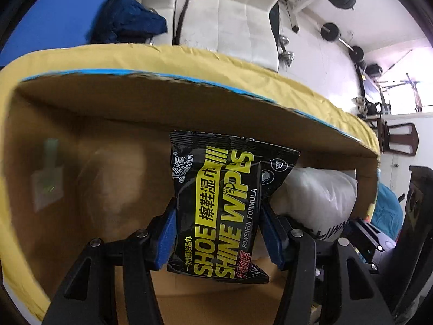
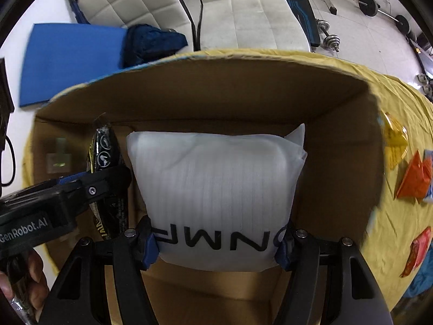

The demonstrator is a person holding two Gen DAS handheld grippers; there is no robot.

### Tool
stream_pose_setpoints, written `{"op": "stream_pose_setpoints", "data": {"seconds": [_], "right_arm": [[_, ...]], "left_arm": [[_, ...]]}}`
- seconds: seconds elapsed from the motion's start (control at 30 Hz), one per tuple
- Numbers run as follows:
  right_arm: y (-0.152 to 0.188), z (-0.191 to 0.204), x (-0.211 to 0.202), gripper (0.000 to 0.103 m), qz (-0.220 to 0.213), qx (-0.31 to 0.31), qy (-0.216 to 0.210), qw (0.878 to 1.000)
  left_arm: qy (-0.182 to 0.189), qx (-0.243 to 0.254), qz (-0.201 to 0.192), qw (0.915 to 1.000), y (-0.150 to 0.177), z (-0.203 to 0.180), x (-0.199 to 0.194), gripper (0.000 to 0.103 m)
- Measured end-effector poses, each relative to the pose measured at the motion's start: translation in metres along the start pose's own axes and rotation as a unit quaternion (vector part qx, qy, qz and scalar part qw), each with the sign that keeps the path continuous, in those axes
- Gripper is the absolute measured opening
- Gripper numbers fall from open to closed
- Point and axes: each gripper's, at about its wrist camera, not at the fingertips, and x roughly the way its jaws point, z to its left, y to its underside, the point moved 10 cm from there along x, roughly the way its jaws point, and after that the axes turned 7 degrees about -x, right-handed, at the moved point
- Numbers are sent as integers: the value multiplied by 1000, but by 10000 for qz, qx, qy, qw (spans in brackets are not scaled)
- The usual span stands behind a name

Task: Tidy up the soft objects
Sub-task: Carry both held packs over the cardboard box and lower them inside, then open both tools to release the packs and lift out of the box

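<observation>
The left gripper [image 1: 217, 234] clamps the black wipes pack [image 1: 227, 205] upright; the right gripper [image 2: 216, 243] pinches the white padded bag [image 2: 213, 189] just right of it — both inside the cardboard box [image 2: 243, 94] on the yellow cloth [image 2: 392, 230]

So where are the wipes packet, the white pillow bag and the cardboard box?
wipes packet [image 1: 224, 208], left wrist view, printed front.
white pillow bag [image 2: 216, 189], right wrist view, middle of its face.
cardboard box [image 2: 216, 100], right wrist view, far inner wall.
</observation>
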Motion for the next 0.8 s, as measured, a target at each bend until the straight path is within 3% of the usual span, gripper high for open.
{"op": "stream_pose_setpoints", "data": {"seconds": [0.27, 0.8], "right_arm": [[-9, -11, 29, 71, 261, 67, 102, 9996], [-16, -21, 9, 81, 343, 108, 227, 9991]], "left_arm": [[-72, 125, 354, 9993, -2, -4, 30, 57], [-610, 181, 73, 9979, 2, -14, -6, 65]]}}
